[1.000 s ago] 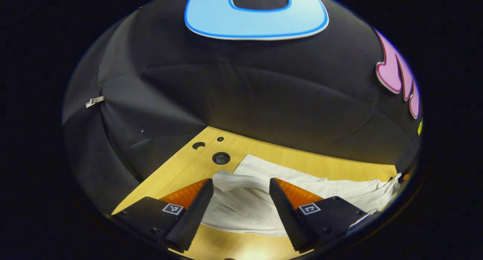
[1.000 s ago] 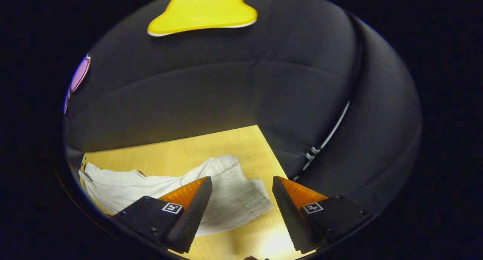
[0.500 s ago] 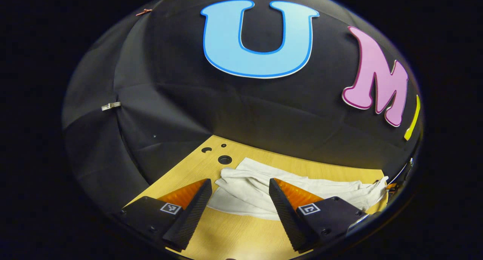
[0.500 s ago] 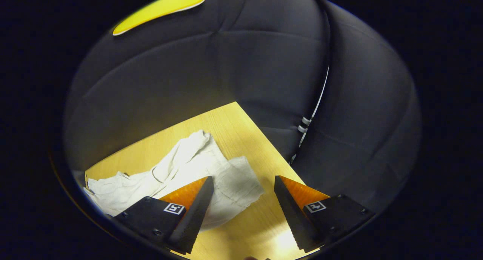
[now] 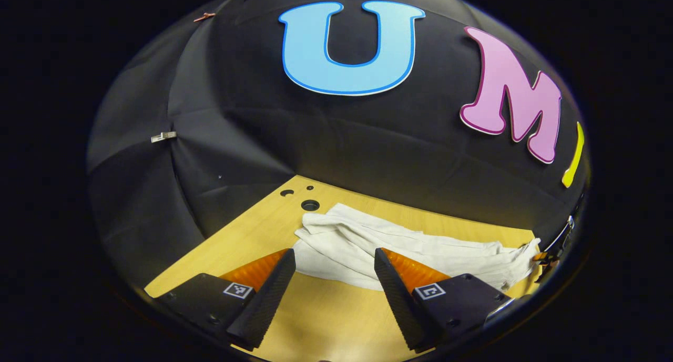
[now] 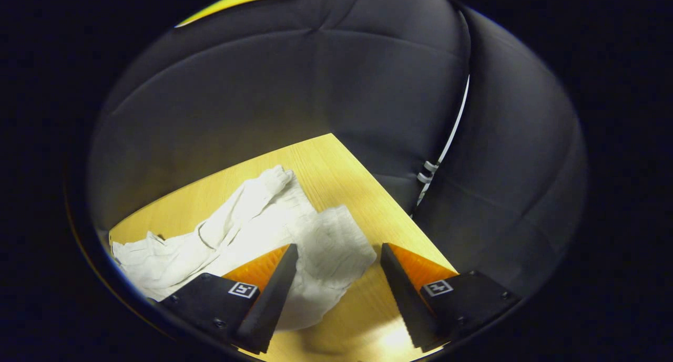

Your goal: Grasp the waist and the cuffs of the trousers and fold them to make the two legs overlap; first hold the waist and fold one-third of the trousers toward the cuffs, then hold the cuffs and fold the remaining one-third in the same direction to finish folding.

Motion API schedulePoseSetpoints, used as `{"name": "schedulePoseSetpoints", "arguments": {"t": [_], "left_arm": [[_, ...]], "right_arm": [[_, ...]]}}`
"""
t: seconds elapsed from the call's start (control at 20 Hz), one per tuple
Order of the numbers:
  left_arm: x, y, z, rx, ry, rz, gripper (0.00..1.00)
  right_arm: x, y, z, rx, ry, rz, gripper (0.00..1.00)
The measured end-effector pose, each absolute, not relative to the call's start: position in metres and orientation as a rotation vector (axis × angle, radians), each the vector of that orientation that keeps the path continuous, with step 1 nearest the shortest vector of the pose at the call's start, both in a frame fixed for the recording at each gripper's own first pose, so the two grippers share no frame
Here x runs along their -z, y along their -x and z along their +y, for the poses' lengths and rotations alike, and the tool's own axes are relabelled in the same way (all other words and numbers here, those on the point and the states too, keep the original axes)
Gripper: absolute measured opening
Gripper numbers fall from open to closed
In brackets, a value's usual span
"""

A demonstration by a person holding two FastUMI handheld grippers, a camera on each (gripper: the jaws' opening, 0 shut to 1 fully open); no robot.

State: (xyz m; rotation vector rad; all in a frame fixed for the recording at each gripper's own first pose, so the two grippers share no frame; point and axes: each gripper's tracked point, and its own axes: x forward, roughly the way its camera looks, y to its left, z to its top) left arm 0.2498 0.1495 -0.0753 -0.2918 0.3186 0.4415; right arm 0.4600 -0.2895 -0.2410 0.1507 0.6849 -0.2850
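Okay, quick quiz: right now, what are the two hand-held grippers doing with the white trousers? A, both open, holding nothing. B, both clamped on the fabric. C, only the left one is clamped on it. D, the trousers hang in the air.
A: the left hand-held gripper and the right hand-held gripper both stand open above the trousers, which lie crumpled on the wooden table.

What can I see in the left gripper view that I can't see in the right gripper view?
The left gripper view has three round holes in the wooden table near its far corner, and a small metal clip pinned to the black wall. The right gripper view has a white cable running down the wall past the table's other corner. Both share the rumpled white trousers lying on the table. In each view that camera's own gripper, left or right, is open with nothing between its fingers.
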Motion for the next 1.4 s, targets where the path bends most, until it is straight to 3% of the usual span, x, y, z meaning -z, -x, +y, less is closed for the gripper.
{"name": "schedulePoseSetpoints", "arguments": {"t": [0.05,0.1,0.35,0.5,0.95,1.4], "left_arm": [[0.077,-0.247,0.149,-0.447,0.294,0.321,0.96],[0.076,-0.245,0.148,-0.451,0.295,0.323,0.96],[0.074,-0.231,0.151,-0.474,0.33,0.328,0.96],[0.071,-0.227,0.153,-0.467,0.327,0.332,0.96],[0.062,-0.223,0.181,-0.431,0.31,0.328,0.95],[0.074,-0.239,0.25,-0.345,0.311,0.318,0.96]], "right_arm": [[0.24,-0.461,-0.285,0.284,-0.148,0.682,0.86],[0.242,-0.462,-0.278,0.268,-0.165,0.686,0.84],[0.241,-0.463,-0.263,0.234,-0.195,0.689,0.27],[0.238,-0.461,-0.257,0.175,-0.127,0.673,0.14],[0.113,-0.462,-0.215,0.115,-0.012,0.425,0.13],[0.075,-0.433,-0.06,-0.011,-0.025,0.357,0.13]]}}
